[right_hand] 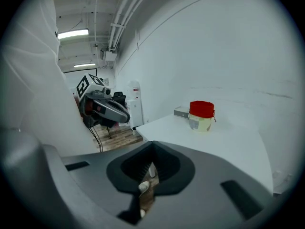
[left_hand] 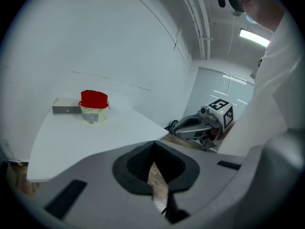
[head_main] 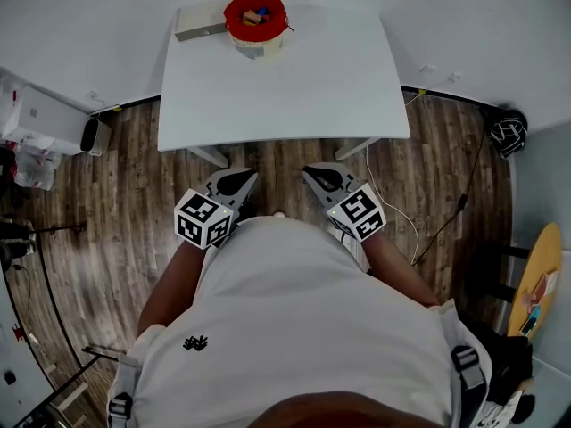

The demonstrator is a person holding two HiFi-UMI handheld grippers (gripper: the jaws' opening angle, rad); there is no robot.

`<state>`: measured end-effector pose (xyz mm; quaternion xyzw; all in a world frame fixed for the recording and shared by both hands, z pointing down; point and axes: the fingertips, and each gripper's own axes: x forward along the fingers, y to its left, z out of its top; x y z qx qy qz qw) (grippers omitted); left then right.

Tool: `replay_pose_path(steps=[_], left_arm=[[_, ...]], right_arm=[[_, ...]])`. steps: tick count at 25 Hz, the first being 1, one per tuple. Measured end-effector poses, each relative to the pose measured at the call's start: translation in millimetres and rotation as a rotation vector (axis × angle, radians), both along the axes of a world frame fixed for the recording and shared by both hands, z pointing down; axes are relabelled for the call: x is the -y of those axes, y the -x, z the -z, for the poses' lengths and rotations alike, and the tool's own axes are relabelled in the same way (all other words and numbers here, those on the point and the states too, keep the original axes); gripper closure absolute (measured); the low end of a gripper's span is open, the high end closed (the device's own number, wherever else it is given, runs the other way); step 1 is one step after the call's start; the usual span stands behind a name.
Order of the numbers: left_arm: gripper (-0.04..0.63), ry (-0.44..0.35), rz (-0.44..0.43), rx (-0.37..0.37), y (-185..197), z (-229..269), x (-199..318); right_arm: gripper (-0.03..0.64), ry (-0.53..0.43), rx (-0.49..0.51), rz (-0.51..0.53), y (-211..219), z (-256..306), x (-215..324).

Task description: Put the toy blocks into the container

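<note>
Head view looks steeply down from behind the counter's (head_main: 294,87) near edge; left gripper view and right gripper view look low across it, all three sharing the far-edge container (head_main: 255,18).

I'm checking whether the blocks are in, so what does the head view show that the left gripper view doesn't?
Only the head view looks down into the red container and shows coloured blocks inside. Only the left gripper view shows the left hand-held gripper's jaws together, nothing between them, and a ceiling light. Both show the white table, the grey box beside the container and the right hand-held gripper.
</note>
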<state>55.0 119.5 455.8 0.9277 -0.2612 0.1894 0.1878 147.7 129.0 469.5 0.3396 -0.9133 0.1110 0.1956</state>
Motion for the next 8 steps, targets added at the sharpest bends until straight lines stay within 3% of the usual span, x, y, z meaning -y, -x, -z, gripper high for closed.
replay_pose_path(steps=[8], left_arm=[[0.589, 0.003, -0.006, 0.003, -5, -3, 8]], right_arm=[[0.612, 0.011, 0.009, -0.013, -8, -5, 11]])
